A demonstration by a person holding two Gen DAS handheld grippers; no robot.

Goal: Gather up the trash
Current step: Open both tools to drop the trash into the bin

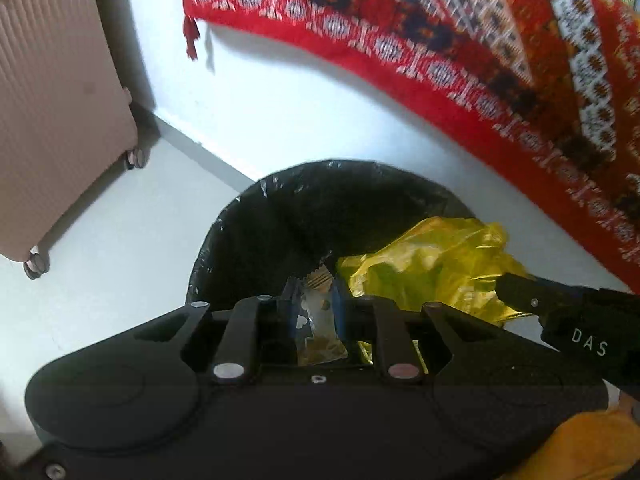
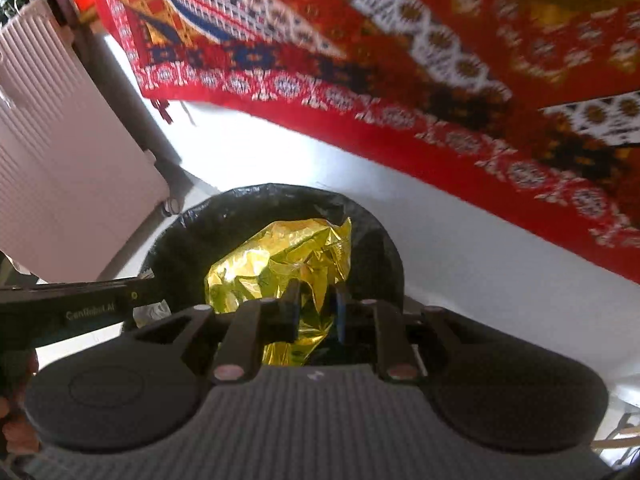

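Observation:
A black-lined trash bin [image 1: 280,216] [image 2: 188,248] stands on the white floor right below both grippers. My left gripper [image 1: 314,300] is shut on a small clear and gold snack wrapper [image 1: 318,320], held between its blue pads over the bin's near rim. Crumpled gold foil [image 2: 280,264] [image 1: 432,264] hangs over the bin's mouth. My right gripper [image 2: 316,308] has the foil's lower end between its fingers; the foil leans on the left finger and a dark gap shows at the right pad. Each gripper reaches into the other's view from the side: the left gripper [image 2: 120,292], the right gripper [image 1: 520,292].
A pink ribbed suitcase [image 1: 52,100] [image 2: 60,152] on wheels stands left of the bin. A red patterned cloth [image 1: 440,60] [image 2: 360,60] hangs down behind and to the right. A hand [image 2: 16,400] shows at the left edge.

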